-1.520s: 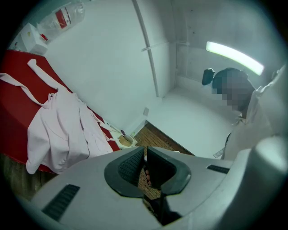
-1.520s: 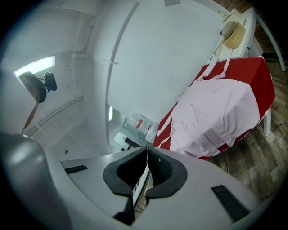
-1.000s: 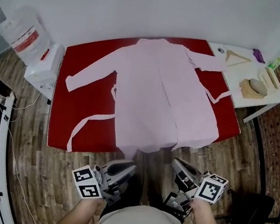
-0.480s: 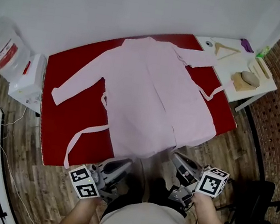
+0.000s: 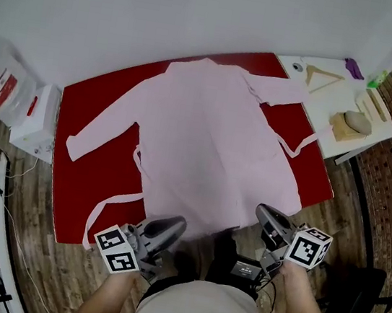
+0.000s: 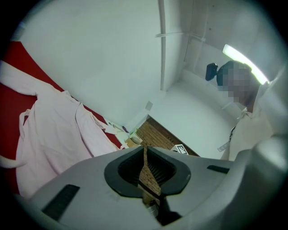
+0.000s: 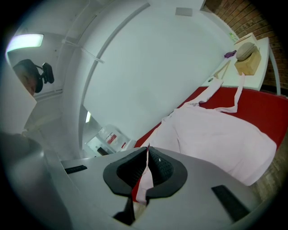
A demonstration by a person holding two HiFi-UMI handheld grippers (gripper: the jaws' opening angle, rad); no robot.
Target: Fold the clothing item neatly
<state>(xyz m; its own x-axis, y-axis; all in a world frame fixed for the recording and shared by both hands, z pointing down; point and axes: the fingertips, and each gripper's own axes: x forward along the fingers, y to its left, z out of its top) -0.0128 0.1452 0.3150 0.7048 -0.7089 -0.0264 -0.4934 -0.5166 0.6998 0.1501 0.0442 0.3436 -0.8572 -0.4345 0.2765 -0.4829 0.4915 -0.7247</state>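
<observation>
**A:** Surface?

**B:** One low table (image 5: 77,193), red-topped, set against a white wall (image 5: 166,16). Wood-plank floor (image 5: 33,266) around it.

**A:** Garment?

**B:** One pale pink robe (image 5: 212,147), laid flat on the red top. Collar towards the wall, hem at the near edge. Left sleeve (image 5: 105,128) stretched out sideways. Right sleeve (image 5: 282,92) lying towards the side table. Belt (image 5: 112,202) trailing in a loop at the near left.

**A:** Tools?

**B:** Left gripper (image 5: 173,224): jaws pressed together, nothing between them, held at the table's near edge, beside the hem. Right gripper (image 5: 262,213): jaws likewise together and empty, near the robe's right hem corner. Whether its tip reaches over the cloth is hard to say from above.

**A:** Sundries?

**B:** White side table (image 5: 327,106) at the far right, bearing a wooden hanger (image 5: 323,76) and a rounded, stone-like lump on a block (image 5: 354,123). At the left, a white cabinet (image 5: 36,125) with a clear plastic-wrapped container (image 5: 3,79) beside it.
</observation>
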